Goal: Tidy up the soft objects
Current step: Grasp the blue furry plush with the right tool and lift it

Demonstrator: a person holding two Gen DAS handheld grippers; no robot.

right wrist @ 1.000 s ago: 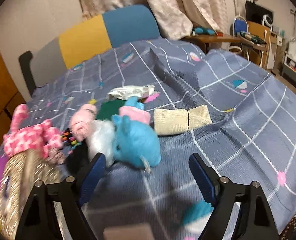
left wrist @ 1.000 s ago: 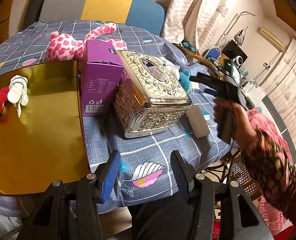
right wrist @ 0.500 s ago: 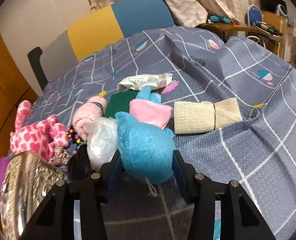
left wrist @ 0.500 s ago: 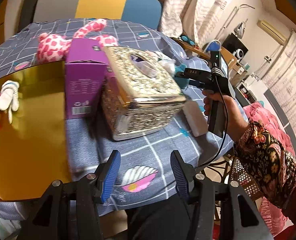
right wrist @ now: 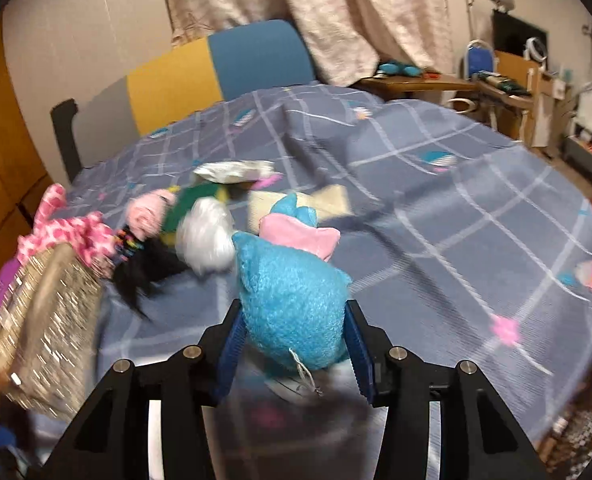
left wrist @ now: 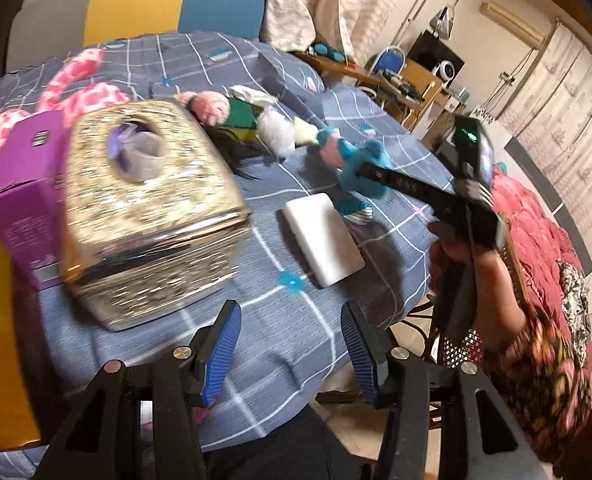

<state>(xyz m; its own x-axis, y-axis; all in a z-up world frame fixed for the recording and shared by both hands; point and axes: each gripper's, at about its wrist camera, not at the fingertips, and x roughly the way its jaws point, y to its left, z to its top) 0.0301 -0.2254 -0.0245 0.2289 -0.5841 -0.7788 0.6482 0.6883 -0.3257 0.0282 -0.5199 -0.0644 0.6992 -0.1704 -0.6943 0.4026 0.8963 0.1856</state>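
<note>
My right tongs (right wrist: 294,346) are clamped on the fuzzy blue plush toy (right wrist: 292,304), its body wedged between both ribbed blue pads (right wrist: 232,344), with its pink fabric part (right wrist: 296,236) sticking out ahead of the fingertips. Through the left camera I see the same blue toy (left wrist: 360,168) at the tip of the right tongs (left wrist: 370,172), above the grey-blue checked tablecloth (left wrist: 296,320); whether it touches the cloth I cannot tell.

My left tongs (left wrist: 292,352) are spread wide and grip nothing, hanging over the near edge of the tablecloth. Ahead of them and to the left stands the ornate gold tissue box (left wrist: 148,208), with a purple cardboard box (left wrist: 24,192) just beside it on its far-left side. Ahead to the right lies a flat white rectangular block (left wrist: 322,236).

Beyond the right tongs, left of the held toy, there is a cluster: a white fluffy bundle (right wrist: 208,236), a pink-faced doll in green (right wrist: 152,212) and, further left, a pink spotted plush animal (right wrist: 72,232). A beige rolled cloth (right wrist: 328,200) lies just behind the held toy.
</note>
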